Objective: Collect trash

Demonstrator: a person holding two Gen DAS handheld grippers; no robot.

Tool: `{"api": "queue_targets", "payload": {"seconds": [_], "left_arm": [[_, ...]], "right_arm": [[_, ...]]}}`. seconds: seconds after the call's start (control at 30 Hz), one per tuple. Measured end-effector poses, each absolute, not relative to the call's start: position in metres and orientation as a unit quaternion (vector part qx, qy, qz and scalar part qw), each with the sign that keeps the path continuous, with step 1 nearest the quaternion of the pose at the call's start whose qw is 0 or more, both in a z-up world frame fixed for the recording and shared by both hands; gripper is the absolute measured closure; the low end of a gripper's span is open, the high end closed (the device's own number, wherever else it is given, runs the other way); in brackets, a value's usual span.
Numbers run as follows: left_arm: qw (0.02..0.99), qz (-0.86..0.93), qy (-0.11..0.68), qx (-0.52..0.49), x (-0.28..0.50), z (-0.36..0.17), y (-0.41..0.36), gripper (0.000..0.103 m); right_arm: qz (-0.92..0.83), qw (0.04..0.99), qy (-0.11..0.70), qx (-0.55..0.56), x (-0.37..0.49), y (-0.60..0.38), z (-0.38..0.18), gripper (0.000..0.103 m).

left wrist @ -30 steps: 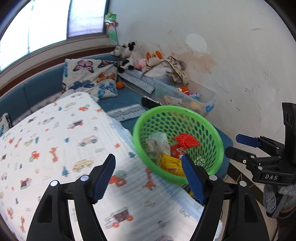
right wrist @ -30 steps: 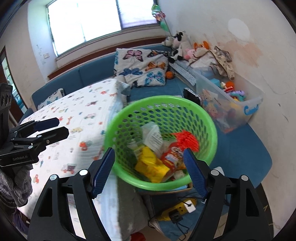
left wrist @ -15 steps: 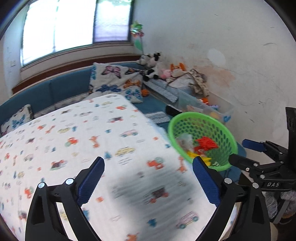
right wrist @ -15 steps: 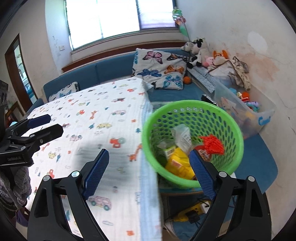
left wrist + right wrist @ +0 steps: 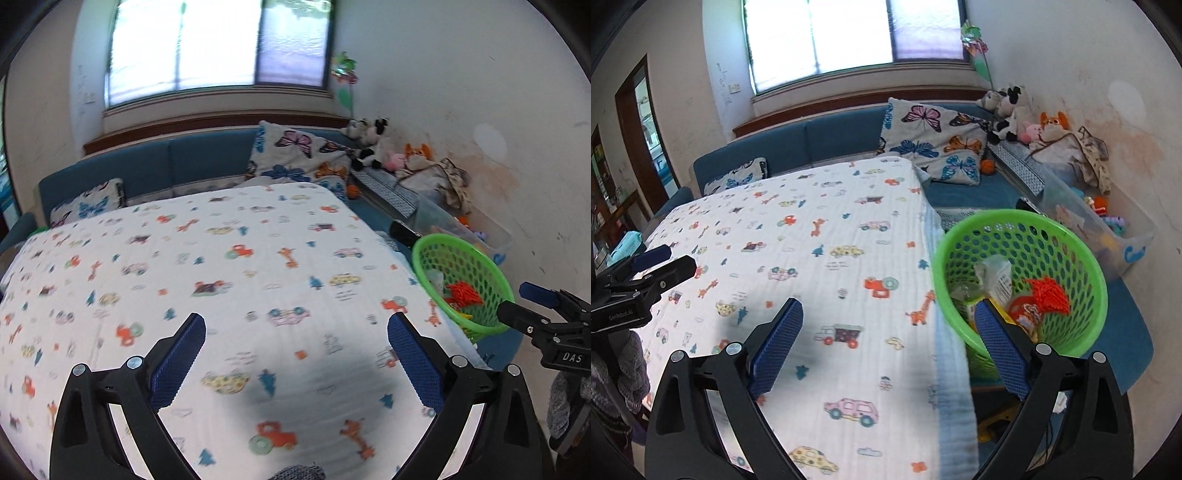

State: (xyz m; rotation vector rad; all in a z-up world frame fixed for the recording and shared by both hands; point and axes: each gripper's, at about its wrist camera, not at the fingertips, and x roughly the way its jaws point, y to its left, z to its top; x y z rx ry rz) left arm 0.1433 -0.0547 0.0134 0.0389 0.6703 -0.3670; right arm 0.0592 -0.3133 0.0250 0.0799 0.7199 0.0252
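A green perforated basket (image 5: 1015,216) stands beside the right edge of the cloth-covered table (image 5: 812,240). It holds a red net (image 5: 1049,291), a clear wrapper (image 5: 995,273) and a red snack bag (image 5: 1025,314). My right gripper (image 5: 888,306) hangs over the table's right edge, jaws opening with nothing between them; its right finger overlaps the basket's near wall. My left gripper (image 5: 295,321) hovers over the middle of the printed cloth (image 5: 240,258), jaws opening and empty. The basket (image 5: 461,251) is at the right in the left wrist view, with the right gripper (image 5: 535,310) in front of it.
A blue sofa (image 5: 831,140) wraps the back and right, with butterfly pillows (image 5: 934,140) and plush toys (image 5: 1008,107). A clear box of toys (image 5: 1108,229) sits behind the basket against the wall. A yellow object and cables (image 5: 997,424) lie on the floor below.
Both grippers have moved left, away from the basket and over the cloth. The jaws of both stand wider apart than before. The basket with its trash has stayed in place.
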Motion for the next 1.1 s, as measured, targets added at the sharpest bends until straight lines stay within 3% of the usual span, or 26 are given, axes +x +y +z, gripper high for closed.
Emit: {"api": "queue_targets", "payload": {"seconds": [0.5,1.1], "left_arm": [[0.940,-0.124,0.318,-0.003,0.112,0.013,0.000,0.007],[0.942,-0.101,0.320,-0.014,0.098,0.009,0.013,0.007]], "right_arm": [[0.037,0.940,0.338,0.035,0.048,-0.278,0.030,0.007],[0.041,0.941,0.335,0.027,0.043,-0.265,0.031,0.005]]}}
